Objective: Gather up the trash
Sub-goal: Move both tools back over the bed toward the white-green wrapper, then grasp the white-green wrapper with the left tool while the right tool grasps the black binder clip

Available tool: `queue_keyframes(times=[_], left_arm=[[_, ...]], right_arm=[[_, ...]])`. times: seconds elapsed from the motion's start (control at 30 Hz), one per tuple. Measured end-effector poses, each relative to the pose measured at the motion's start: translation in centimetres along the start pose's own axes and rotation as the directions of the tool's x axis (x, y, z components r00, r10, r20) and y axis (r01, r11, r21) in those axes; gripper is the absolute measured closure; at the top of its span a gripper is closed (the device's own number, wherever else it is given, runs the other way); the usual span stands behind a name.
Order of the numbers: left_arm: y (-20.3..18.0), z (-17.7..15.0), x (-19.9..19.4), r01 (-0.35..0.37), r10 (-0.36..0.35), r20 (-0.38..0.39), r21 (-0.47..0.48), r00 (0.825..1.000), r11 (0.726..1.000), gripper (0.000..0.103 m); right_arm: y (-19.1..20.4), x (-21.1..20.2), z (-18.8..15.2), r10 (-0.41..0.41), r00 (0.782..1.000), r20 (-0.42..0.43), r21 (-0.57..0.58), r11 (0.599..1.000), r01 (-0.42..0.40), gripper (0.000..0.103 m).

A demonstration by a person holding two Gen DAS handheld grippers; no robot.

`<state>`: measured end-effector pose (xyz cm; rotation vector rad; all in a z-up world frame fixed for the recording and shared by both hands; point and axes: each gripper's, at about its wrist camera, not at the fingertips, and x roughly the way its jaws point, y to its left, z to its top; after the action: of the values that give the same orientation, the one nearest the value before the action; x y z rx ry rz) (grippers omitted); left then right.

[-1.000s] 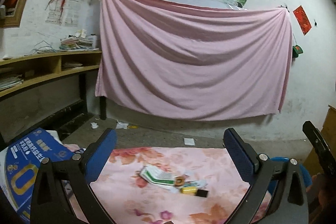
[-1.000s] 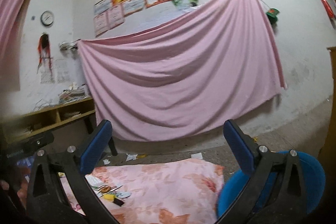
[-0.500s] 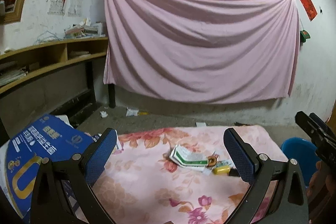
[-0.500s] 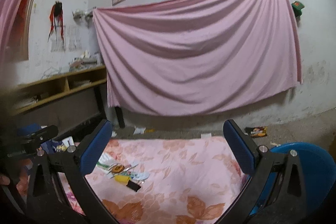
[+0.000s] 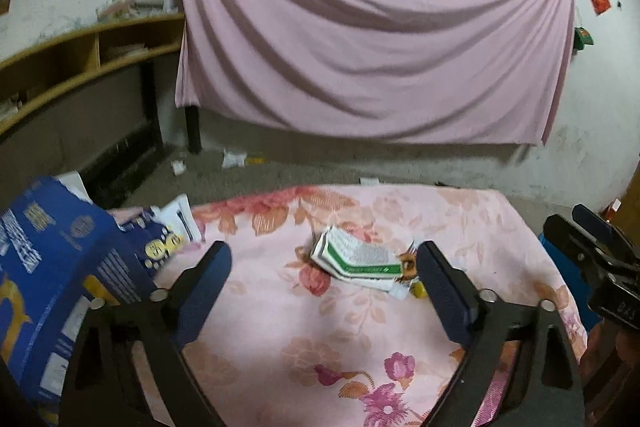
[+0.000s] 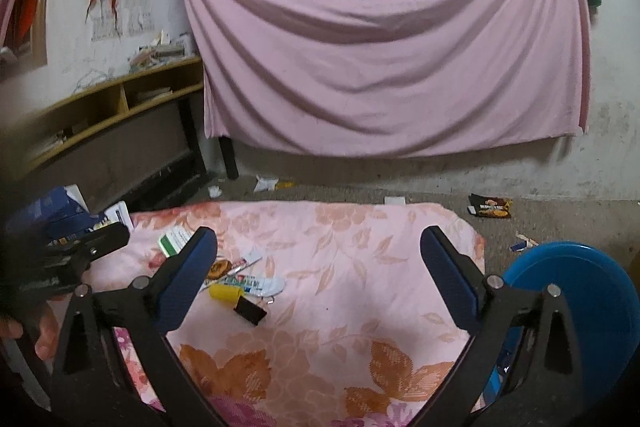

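Observation:
A small pile of trash lies on the pink floral cloth (image 5: 304, 327): a green-and-white paper packet (image 5: 354, 261), a flat white wrapper (image 6: 256, 283), a yellow piece (image 6: 226, 293) and a small black piece (image 6: 250, 310). My left gripper (image 5: 324, 287) is open and empty, above the cloth, with the packet between and beyond its fingers. My right gripper (image 6: 320, 275) is open and empty, with the trash by its left finger. Each gripper shows at the edge of the other's view.
A blue round bin (image 6: 576, 307) stands right of the cloth. A blue printed carton (image 5: 52, 267) lies at the left. More litter lies on the concrete floor: a black snack wrapper (image 6: 490, 207) and white scraps (image 6: 266, 183). A wooden shelf (image 6: 120, 107) and a hanging pink sheet (image 6: 384, 39) line the wall.
Both grippers have tilted down and moved closer to the cloth, so the trash pile now sits higher and larger in both views. Both stay open.

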<state>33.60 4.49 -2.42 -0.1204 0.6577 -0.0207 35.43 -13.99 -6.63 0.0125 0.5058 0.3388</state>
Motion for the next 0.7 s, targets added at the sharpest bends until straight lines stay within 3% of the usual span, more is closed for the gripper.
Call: queue_keyframes(times=[0.1, 0.37, 0.5, 0.57, 0.7], left_arm=[[0.3, 0.0, 0.9, 0.014, -0.015, -0.043, -0.022, 0.999, 1.000, 0.033], [1.1, 0.0, 2.8, 0.089, -0.097, -0.141, -0.063, 0.985, 0.994, 0.057], [2.5, -0.2, 3.9, 0.150, -0.175, -0.192, -0.137, 0.966, 0.979, 0.061], [2.5, 0.0, 4.2, 0.151, -0.177, -0.217, -0.131, 0.960, 0.980, 0.068], [2.6, 0.0, 4.8, 0.174, -0.204, -0.228, -0.145, 0.952, 0.974, 0.069]], right_arm=[[0.1, 0.4, -0.1, 0.000, 1.000, -0.018, 0.000, 1.000, 0.000, 0.000], [0.1, 1.8, -0.3, -0.005, 0.995, -0.104, 0.008, 1.000, 0.006, 0.000], [0.2, 2.7, -0.7, 0.028, 0.983, -0.183, 0.020, 0.999, -0.025, 0.007], [0.3, 3.1, -0.9, 0.052, 0.975, -0.216, 0.032, 0.998, -0.046, 0.010], [0.5, 3.9, -1.2, 0.091, 0.962, -0.259, 0.047, 0.996, -0.081, 0.012]])
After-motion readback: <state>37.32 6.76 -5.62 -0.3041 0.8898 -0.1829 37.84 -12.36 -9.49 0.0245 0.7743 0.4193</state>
